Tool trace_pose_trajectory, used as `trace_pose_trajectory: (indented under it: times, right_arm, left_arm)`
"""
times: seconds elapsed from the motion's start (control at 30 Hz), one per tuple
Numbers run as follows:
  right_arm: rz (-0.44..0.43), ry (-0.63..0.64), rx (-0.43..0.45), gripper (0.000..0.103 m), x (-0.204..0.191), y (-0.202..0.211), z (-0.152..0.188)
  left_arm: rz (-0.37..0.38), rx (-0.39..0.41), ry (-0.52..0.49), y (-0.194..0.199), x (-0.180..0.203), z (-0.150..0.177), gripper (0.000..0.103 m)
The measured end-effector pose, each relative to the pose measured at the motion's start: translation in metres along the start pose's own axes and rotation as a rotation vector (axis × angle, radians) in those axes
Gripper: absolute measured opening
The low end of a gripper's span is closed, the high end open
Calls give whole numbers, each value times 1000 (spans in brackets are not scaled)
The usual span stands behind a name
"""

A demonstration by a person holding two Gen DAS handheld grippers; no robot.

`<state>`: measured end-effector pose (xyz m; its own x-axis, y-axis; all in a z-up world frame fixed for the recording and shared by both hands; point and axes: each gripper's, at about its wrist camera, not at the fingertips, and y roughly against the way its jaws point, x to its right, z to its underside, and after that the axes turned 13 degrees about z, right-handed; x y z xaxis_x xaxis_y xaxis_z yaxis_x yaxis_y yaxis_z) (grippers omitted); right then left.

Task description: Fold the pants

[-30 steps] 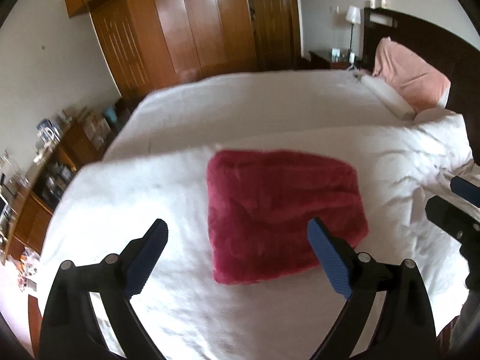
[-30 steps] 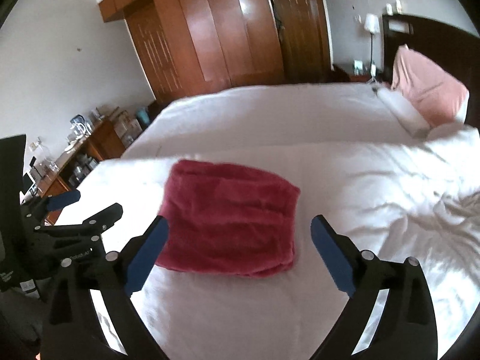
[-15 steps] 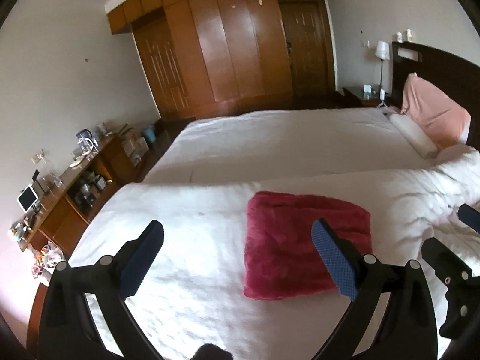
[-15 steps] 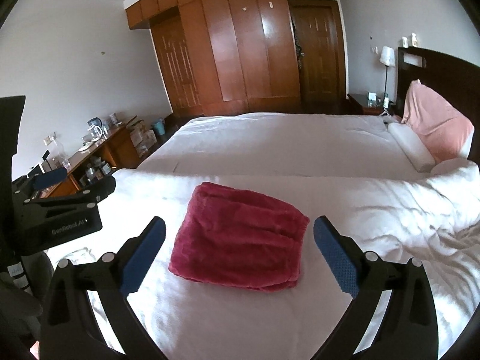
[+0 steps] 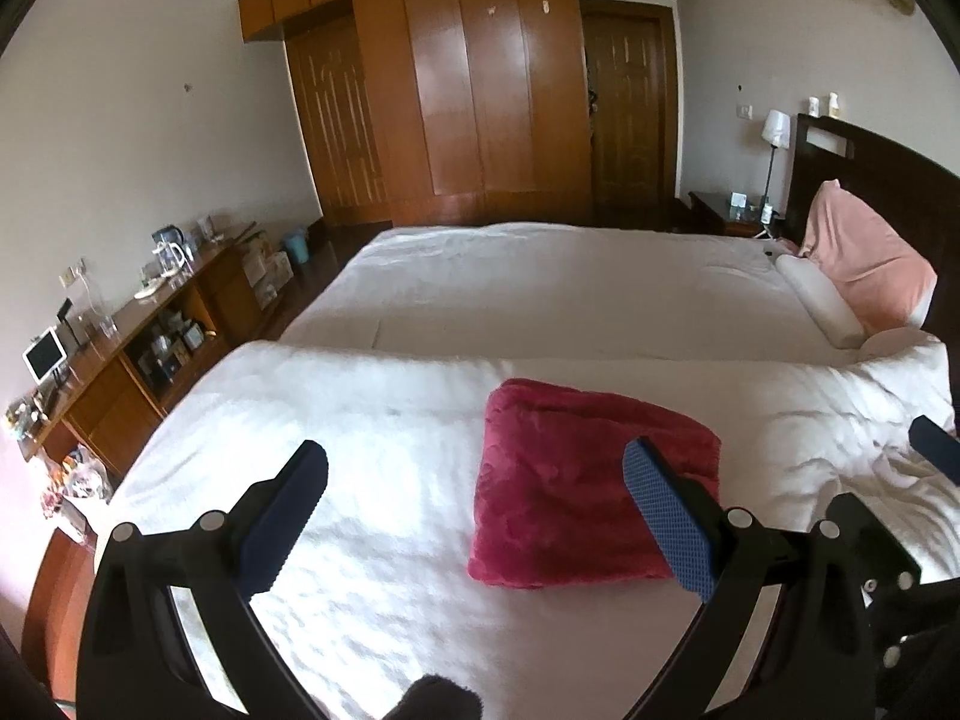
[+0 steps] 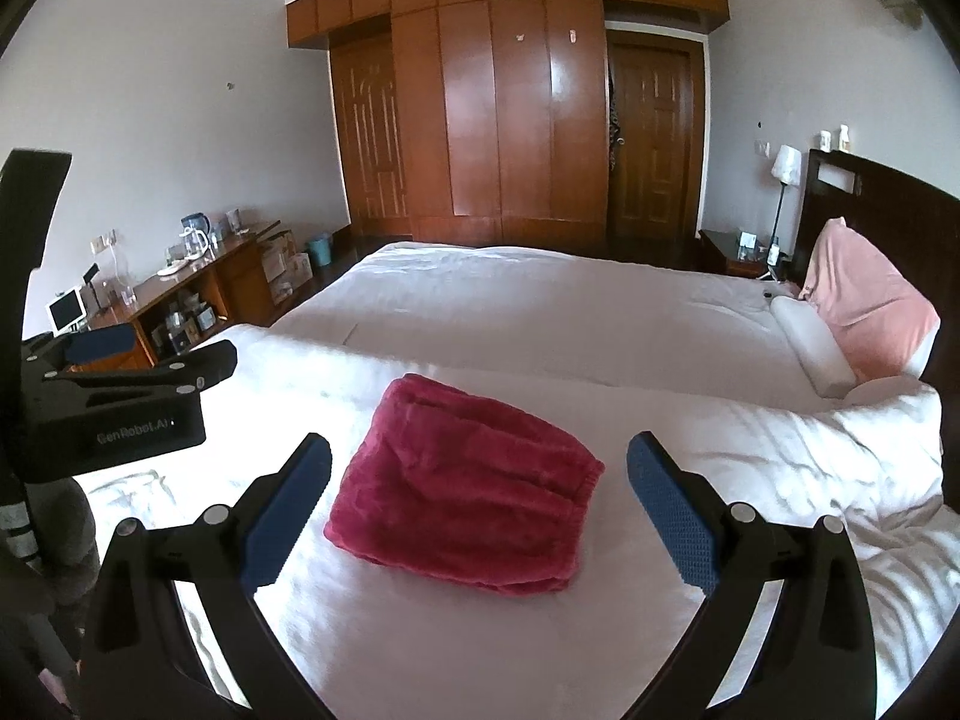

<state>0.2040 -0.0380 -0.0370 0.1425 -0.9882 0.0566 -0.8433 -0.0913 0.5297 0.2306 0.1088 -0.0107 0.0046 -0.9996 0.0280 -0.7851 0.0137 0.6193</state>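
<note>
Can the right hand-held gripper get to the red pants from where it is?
Probably yes. The right hand-held gripper is open and holds nothing, and the folded red pants lie right ahead of it on the white bed, with nothing lying between them.

Deep crimson pants (image 6: 465, 489), plush and plain, on a white duvet (image 6: 750, 450). Black gripper frames with blue pads (image 6: 672, 516) dotted in a fine grid texture. Glossy reddish-brown wardrobe (image 6: 498, 114) and matching door (image 6: 654, 138) against pale grey-white walls. Salmon-pink pillow (image 6: 864, 300) beside a white bolster (image 6: 810, 339), before a dark brown headboard (image 6: 888, 204). White lampshade (image 6: 785, 163). Teal bin (image 6: 320, 250) by the brown sideboard (image 6: 198, 288).
</note>
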Motion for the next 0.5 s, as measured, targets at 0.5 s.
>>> trace_pose_trajectory:
  times: [0.5]
  right_arm:
    - [15,54,-34,100,-15,-18,2]
  left_arm:
    - [-17,-45,-39,-18,7,7,98]
